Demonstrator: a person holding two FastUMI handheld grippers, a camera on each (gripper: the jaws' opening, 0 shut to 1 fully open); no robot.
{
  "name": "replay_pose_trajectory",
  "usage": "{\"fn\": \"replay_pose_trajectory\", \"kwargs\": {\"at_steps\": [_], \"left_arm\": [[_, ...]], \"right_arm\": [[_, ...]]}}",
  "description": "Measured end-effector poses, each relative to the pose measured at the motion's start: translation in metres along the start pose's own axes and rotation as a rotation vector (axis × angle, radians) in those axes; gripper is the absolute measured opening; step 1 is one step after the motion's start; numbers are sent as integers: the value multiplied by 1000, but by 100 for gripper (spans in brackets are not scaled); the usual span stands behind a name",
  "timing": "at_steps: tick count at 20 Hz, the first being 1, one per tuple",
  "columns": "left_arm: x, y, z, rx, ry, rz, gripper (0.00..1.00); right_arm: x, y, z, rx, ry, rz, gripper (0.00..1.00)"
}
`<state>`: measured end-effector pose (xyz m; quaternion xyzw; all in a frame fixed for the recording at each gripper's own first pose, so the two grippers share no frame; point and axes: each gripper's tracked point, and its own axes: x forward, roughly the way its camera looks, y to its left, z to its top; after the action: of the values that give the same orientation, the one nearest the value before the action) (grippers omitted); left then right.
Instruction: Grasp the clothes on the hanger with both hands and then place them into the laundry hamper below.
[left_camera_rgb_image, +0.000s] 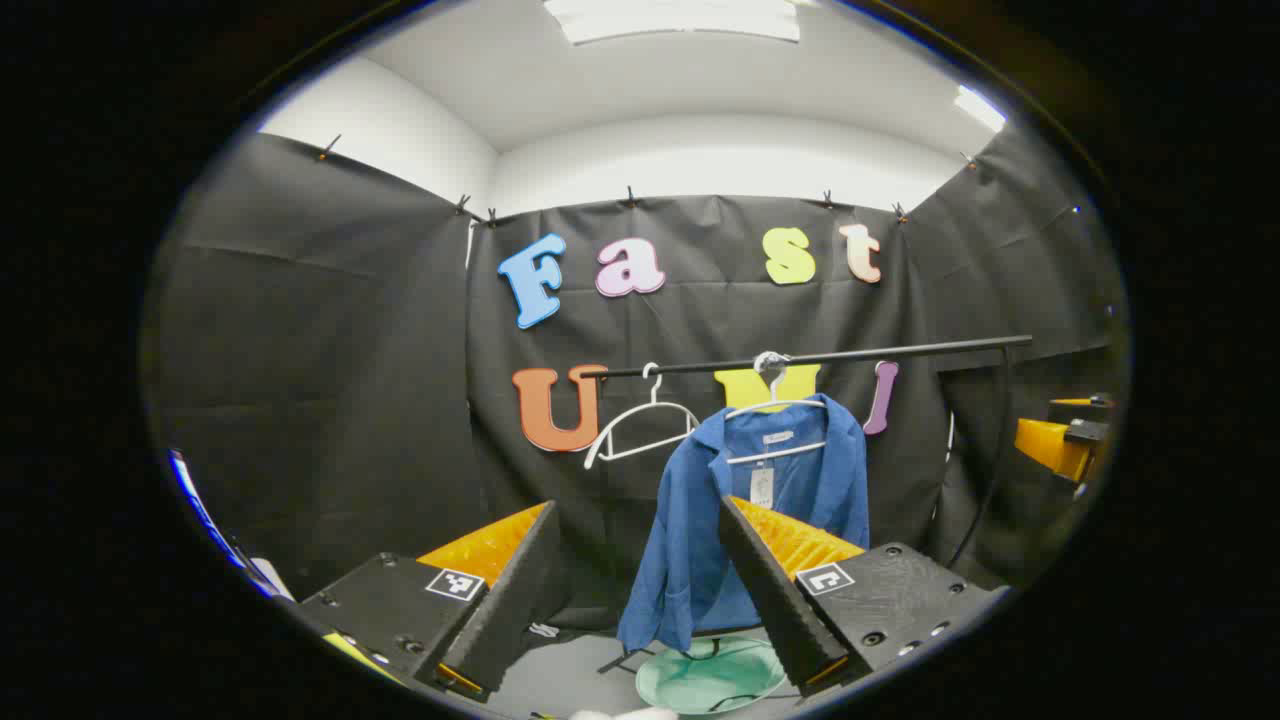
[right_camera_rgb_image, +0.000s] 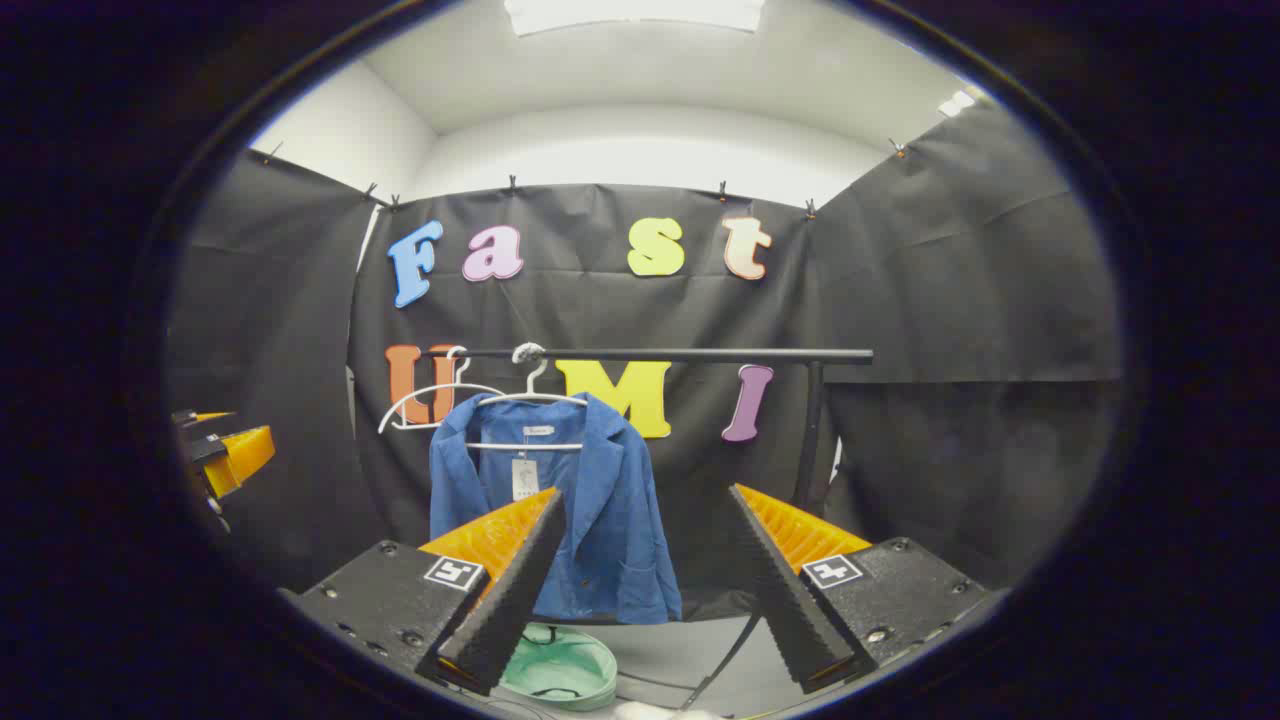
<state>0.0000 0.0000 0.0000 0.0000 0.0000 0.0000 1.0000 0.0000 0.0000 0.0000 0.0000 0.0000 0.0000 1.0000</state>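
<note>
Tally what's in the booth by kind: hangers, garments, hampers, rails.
Hangers: 2, an empty hanger and the one under the jacket
Garments: 1, a blue jacket
Hampers: 1, a green hamper
Rails: 1, a black rail
Total: 5

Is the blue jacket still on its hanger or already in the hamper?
On the hanger. The blue jacket hangs from a white hanger on the rail, above the green hamper. Both grippers are open, short of it.
</note>
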Motion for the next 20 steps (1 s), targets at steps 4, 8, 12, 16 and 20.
{"fn": "replay_pose_trajectory", "kwargs": {"at_steps": [4,8,12,16,20], "left_arm": [[0,-2,2,1,-5,-3,98],[5,-6,1,10,-10,-13,98],[6,-6,-1,7,-11,-23,98],[9,-5,-4,15,-17,-37,98],[23,-15,-19,2,11,-56,98]], "right_arm": [[-2,0,-2,0,14,-2,100],[-2,3,-6,-16,14,-4,100],[0,7,-10,-24,21,-6,99],[5,15,-15,-34,32,-1,100],[19,21,-22,-49,50,12,100]]}}
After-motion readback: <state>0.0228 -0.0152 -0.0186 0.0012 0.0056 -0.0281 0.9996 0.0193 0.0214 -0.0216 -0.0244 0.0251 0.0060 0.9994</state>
